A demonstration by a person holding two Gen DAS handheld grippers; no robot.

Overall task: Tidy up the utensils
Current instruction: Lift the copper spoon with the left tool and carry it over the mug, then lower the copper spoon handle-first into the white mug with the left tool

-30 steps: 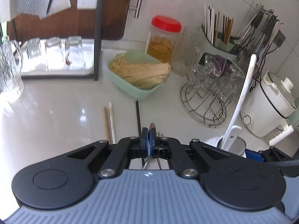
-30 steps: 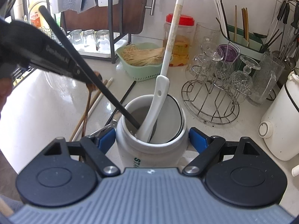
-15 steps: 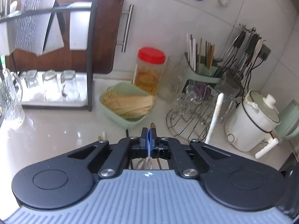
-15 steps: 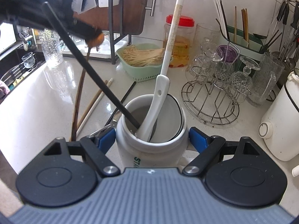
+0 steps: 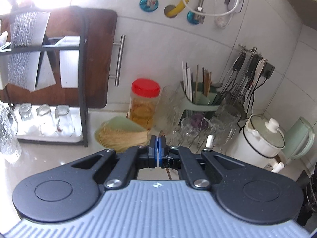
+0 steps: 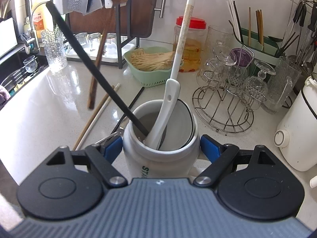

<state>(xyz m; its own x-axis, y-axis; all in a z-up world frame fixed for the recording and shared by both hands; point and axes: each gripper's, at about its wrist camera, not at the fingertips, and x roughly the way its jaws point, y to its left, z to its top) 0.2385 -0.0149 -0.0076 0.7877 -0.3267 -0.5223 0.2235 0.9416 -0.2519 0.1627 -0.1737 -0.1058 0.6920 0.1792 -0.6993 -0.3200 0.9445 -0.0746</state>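
My right gripper [image 6: 161, 148] is shut on a white mug [image 6: 160, 154] that stands on the counter and holds a white spoon [image 6: 174, 87], a white chopstick [image 6: 183, 31] and a black chopstick [image 6: 95, 69]. My left gripper [image 5: 158, 150] is shut on a brown chopstick [image 6: 99, 59], which hangs well above the counter, left of the mug. Its tip [image 5: 161, 133] shows above the blue pads in the left wrist view. A wooden chopstick [image 6: 93, 119], a white chopstick [image 6: 99, 115] and a black one [image 6: 136, 97] lie on the counter left of the mug.
A green basket of thin sticks [image 6: 150, 67], a red-lidded jar [image 6: 190, 45], a wire rack of glasses [image 6: 227, 91], a green utensil holder [image 6: 257, 47] and a white cooker [image 6: 297, 134] stand behind and right. A dish rack [image 5: 49, 91] and sink [image 6: 15, 73] are left.
My left gripper has risen with the brown chopstick, lifting it off the counter; its view now shows more wall. The right gripper and mug have not moved.
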